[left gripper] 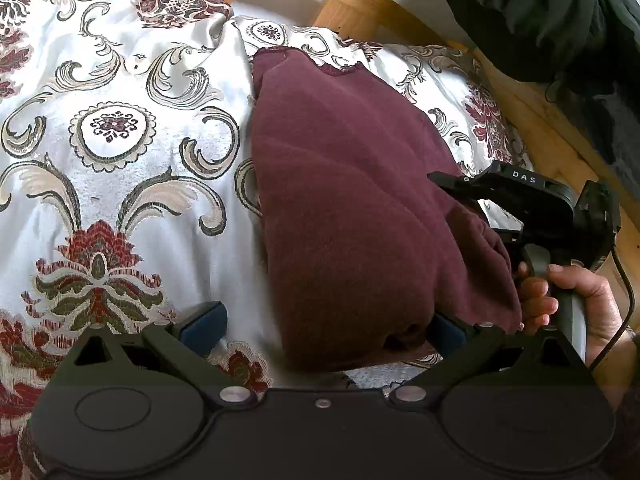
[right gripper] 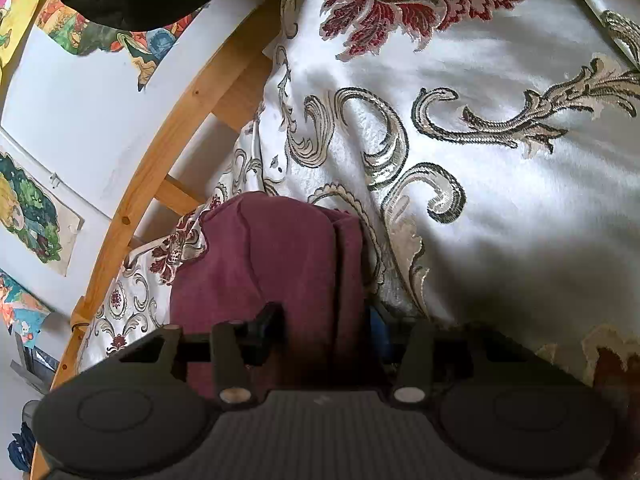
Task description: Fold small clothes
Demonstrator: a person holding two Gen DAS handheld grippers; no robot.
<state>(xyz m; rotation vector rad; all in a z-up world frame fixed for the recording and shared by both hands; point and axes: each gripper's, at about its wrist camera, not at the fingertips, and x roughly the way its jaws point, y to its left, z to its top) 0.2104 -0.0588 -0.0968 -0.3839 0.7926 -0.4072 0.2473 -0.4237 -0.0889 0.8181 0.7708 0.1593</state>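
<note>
A maroon knit garment [left gripper: 352,208] lies folded lengthwise on the patterned bedspread [left gripper: 120,128]. My left gripper [left gripper: 324,330] is open wide; its blue-padded fingers [left gripper: 204,322] straddle the garment's near end, the right pad partly under the cloth. My right gripper [left gripper: 476,200] shows at the garment's right edge, held by a hand. In the right wrist view the right gripper [right gripper: 328,332] has its fingers closed around a bunched edge of the maroon garment [right gripper: 276,256], which drapes between them.
A wooden bed frame [left gripper: 360,4] runs along the far and right sides. A dark green jacket [left gripper: 552,20] hangs at the upper right. Posters [right gripper: 32,208] hang on the white wall beyond the frame.
</note>
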